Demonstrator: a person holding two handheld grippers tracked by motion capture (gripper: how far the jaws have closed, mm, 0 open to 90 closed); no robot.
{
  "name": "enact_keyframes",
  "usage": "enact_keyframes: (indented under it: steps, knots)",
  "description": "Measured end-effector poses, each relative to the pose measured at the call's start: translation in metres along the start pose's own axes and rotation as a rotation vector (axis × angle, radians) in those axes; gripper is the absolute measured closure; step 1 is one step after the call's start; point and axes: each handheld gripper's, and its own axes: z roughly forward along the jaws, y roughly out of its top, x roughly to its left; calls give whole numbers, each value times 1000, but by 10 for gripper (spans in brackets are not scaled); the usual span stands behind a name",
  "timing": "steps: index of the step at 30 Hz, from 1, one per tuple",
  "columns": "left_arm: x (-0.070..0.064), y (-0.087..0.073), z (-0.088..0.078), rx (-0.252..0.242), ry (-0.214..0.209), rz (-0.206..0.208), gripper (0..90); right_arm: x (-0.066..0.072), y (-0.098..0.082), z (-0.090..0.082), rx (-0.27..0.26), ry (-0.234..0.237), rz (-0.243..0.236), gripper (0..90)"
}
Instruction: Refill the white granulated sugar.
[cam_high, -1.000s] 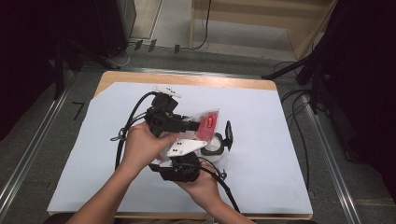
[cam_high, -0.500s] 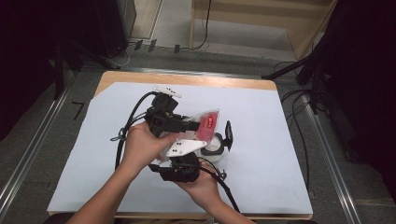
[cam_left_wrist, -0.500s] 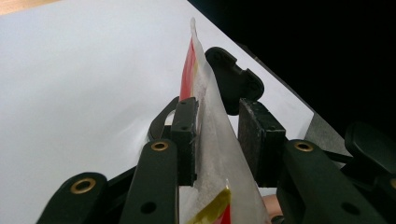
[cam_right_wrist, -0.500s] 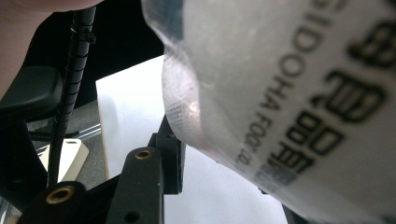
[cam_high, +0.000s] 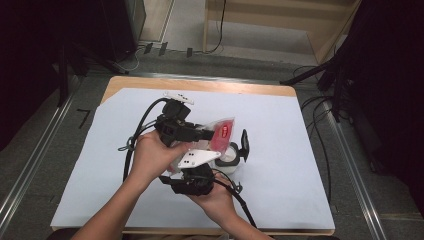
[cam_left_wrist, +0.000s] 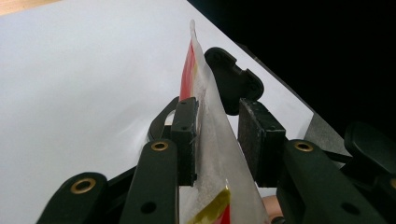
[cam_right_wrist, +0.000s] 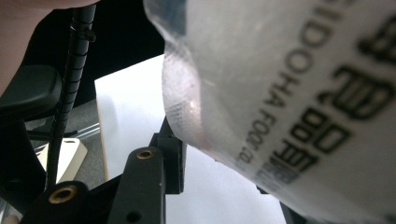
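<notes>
A clear plastic pouch with a red label is held up over the middle of the white-covered table. My left gripper reaches it from the left. In the left gripper view the pouch stands edge-on between the two pads, and the left gripper is shut on it. My right gripper comes up from below with its jaws spread wide. One black finger stands to the right of the pouch. In the right gripper view the pouch with black print hides one jaw, and the other finger stays clear of it.
A person's hands hold both grippers close together near the table's middle. Black cables trail left and toward the front edge. A white round thing lies under the pouch. Dark stands and cables sit beyond the far right corner.
</notes>
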Motion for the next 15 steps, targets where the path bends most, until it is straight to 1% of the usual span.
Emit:
enact_keyframes:
  steps: [10, 11, 15]
  knots:
    - [-1, 0, 0, 0, 2, -1, 685, 0, 0, -1, 2, -6, -3, 635]
    - [-1, 0, 0, -3, -3, -1, 686, 0, 0, -1, 2, -7, -3, 635]
    - [-1, 0, 0, -4, -3, 1, 686, 0, 0, -1, 0, -6, -3, 635]
